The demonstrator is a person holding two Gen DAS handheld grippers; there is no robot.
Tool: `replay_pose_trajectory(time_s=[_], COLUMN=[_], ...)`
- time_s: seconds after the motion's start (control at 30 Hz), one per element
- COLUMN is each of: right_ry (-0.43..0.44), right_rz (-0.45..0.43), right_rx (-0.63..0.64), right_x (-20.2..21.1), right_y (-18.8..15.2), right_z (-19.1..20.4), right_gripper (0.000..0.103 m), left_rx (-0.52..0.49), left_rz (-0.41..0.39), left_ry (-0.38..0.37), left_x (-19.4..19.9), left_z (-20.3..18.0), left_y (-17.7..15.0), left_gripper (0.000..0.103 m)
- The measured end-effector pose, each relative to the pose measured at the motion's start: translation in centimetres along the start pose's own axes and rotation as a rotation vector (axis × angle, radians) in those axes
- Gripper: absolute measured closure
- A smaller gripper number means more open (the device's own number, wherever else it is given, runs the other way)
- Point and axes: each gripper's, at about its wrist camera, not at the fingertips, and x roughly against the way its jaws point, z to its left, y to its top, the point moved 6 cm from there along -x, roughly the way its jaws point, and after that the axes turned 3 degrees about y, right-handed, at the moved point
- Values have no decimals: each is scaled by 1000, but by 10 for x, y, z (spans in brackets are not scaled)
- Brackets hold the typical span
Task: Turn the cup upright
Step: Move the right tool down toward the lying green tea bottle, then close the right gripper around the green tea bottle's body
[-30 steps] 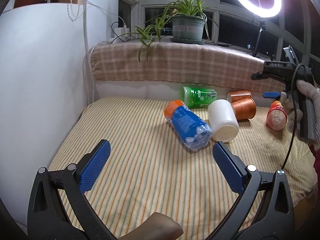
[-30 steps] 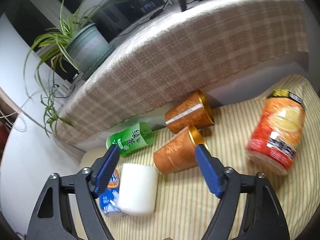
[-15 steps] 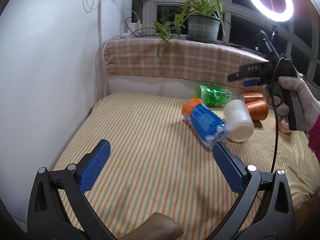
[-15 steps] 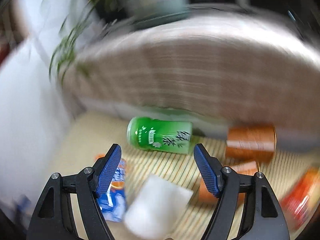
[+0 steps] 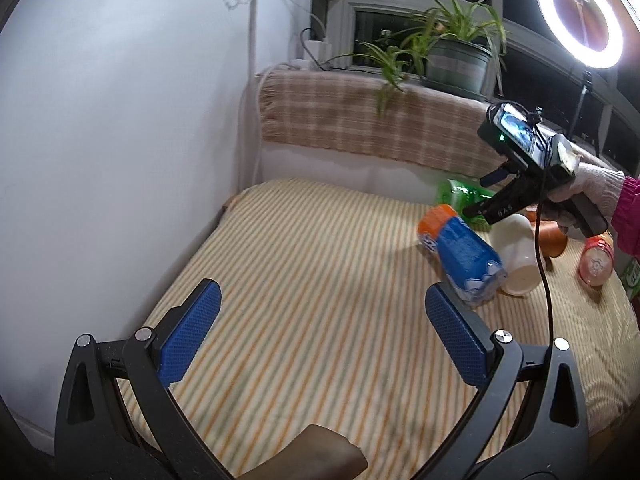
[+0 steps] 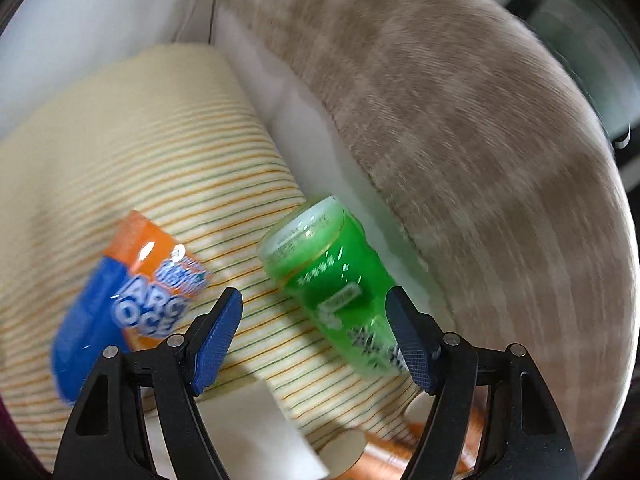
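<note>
White cup lies on its side at the striped bench's far right, touching the blue-orange cup. Your right claw hovers above it, gaping, empty; your left claw spreads wide, empty, over bare cloth.
</note>
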Motion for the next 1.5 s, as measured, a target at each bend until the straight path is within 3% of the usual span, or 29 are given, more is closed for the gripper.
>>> replay_pose_trajectory(time_s=[0.23,0.83,1.2,1.5], right_ry=[-52,-129,-131,-150], right_rz=[65,56,-39,-126], right_rx=[122,218,200,211], right_x=[-26,-64,-36,13], right_y=[9,13,21,27], right_z=[1,17,26,40], right_gripper=[30,34,39,39], left_rx=[1,-5,-13,-16], left_rz=[23,24,4,-31], left_ry=[30,43,40,57], left_x=[-10,-8,-1,19], left_z=[9,5,4,4], left_y=[-1,-1,1,5], left_gripper=[0,0,0,0])
